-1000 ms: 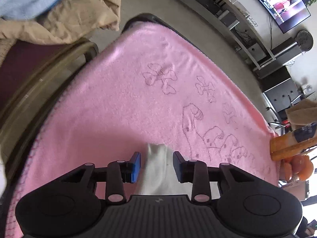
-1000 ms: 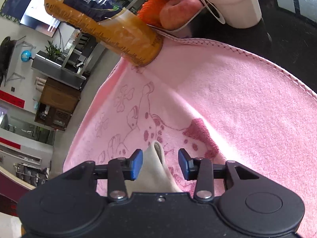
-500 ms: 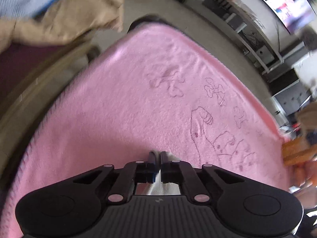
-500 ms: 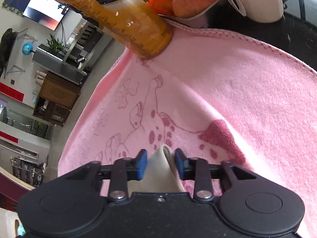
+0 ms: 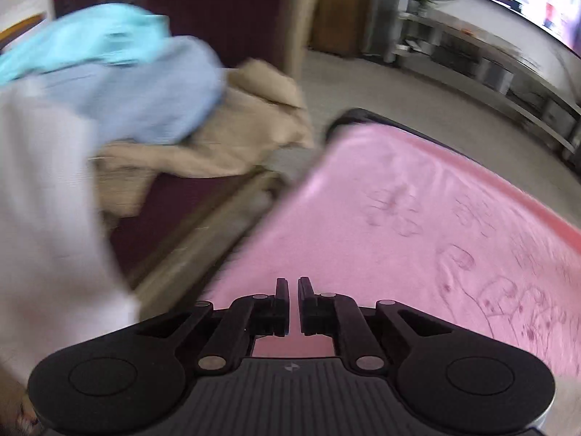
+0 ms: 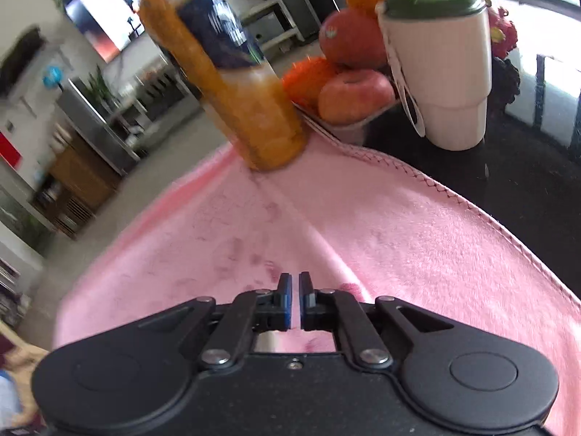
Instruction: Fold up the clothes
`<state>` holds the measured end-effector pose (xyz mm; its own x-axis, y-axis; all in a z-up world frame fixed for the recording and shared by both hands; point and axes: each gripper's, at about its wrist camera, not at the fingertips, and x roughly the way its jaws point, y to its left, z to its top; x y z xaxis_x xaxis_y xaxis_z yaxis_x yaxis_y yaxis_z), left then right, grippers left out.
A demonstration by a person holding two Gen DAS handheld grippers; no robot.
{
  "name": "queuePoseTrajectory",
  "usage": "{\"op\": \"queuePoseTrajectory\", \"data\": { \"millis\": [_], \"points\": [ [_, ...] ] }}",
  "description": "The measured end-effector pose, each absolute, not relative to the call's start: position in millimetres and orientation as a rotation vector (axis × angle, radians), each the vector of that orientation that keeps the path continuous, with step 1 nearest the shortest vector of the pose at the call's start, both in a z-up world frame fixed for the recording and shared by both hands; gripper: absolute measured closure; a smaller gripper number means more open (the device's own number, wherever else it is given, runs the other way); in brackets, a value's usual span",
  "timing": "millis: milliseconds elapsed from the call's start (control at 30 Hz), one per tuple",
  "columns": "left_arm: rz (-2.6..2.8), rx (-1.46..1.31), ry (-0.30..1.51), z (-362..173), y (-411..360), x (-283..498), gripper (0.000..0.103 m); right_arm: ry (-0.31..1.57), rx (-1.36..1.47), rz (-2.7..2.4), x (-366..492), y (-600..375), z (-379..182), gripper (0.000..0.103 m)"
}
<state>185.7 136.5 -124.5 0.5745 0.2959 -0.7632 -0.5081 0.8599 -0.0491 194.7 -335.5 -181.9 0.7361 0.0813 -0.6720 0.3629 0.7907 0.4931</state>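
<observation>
- A pink towel with a faint line drawing of an animal and flowers lies spread over a dark table; this is the piece being folded
- The left gripper sits low over the towel's near edge, its jaws drawn almost together with only a thin slit between them. The near hem runs under the gripper body, so the jaws look clenched on it, though the cloth between the pads is hard to make out
- The right gripper sits the same way over the other near part of the towel, blue-padded jaws pinched to a narrow gap, seemingly nipping the towel's hem
- One gripper at each end of the same edge keeps that edge straight, which likely serves to carry it over the rest of the cloth for a fold
- A raised crease runs away from the right gripper toward an orange juice bottle, suggesting the cloth is being pulled there
- The bottle stands on the far corner of the towel; it could drag or tip if that corner is tugged
- Beside it, off the towel, are a bowl of fruit and a white lidded cup
- To the left, a pile of light blue and beige clothes rests on a dark red seat, probably waiting or set aside; which cannot be told
- Both views are smeared by motion
</observation>
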Motion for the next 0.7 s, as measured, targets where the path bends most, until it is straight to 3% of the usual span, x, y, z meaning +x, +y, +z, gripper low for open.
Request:
{"op": "queuePoseTrajectory", "data": {
  "millis": [100,133,267,367,533,700],
  "points": [
    [0.423,-0.260,0.856,-105.0,133.4,155.9,0.093,0.699,0.746,-0.093,167.9,-337.0,-158.3,0.097],
    [0.388,-0.240,0.857,-100.5,128.5,142.0,0.086,0.694,0.765,-0.058,157.7,-335.8,-152.7,0.097],
    [0.284,-0.168,0.898,-103.4,106.9,93.5,0.076,0.700,0.847,0.093,115.8,-331.6,-142.8,0.094],
    [0.250,-0.166,0.951,-113.5,103.5,77.1,0.076,0.749,0.915,0.183,89.7,-330.1,-151.4,0.089],
    [0.250,-0.151,0.987,-125.0,101.4,84.6,0.076,0.863,0.933,0.092,90.2,-334.7,-173.0,0.070],
    [0.128,-0.113,1.006,-141.8,72.3,103.8,0.076,0.920,0.957,0.120,109.4,-321.9,-193.7,0.072]
  ]
}}
